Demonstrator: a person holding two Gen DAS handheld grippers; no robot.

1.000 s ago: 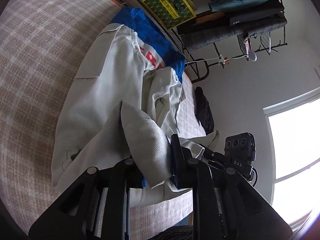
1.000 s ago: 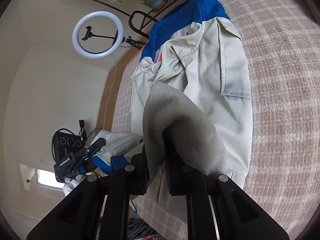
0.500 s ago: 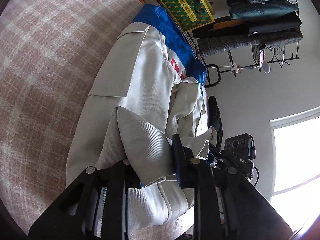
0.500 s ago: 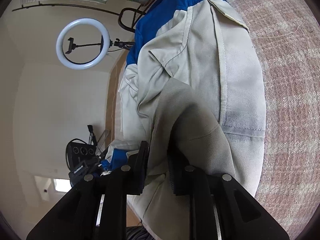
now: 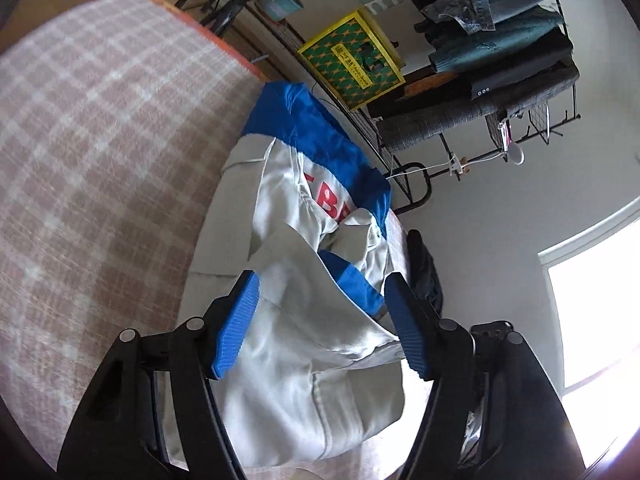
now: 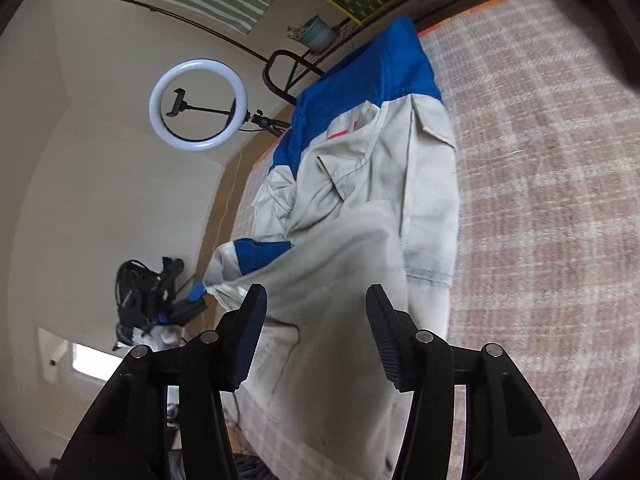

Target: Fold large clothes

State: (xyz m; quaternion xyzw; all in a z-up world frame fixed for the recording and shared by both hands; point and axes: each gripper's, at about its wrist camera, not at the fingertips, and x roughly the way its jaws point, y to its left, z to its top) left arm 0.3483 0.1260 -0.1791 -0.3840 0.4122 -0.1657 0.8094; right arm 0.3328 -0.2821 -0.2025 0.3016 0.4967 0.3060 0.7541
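The gray and blue jacket [image 5: 288,320] lies folded in the middle of the frame on the pink checked bed [image 5: 100,152]. Both the left hand-held gripper [image 5: 320,320] and the right hand-held gripper [image 6: 316,332] are opening, pads off the cloth.

left gripper [image 5: 322,322] angled down toward twelve o'clock, jaws opening, blue pads [image 5: 236,322] well apart; right gripper [image 6: 316,334] likewise pitched down, jaws opening.

Ring light [image 6: 198,105], clothes rack [image 5: 496,80]
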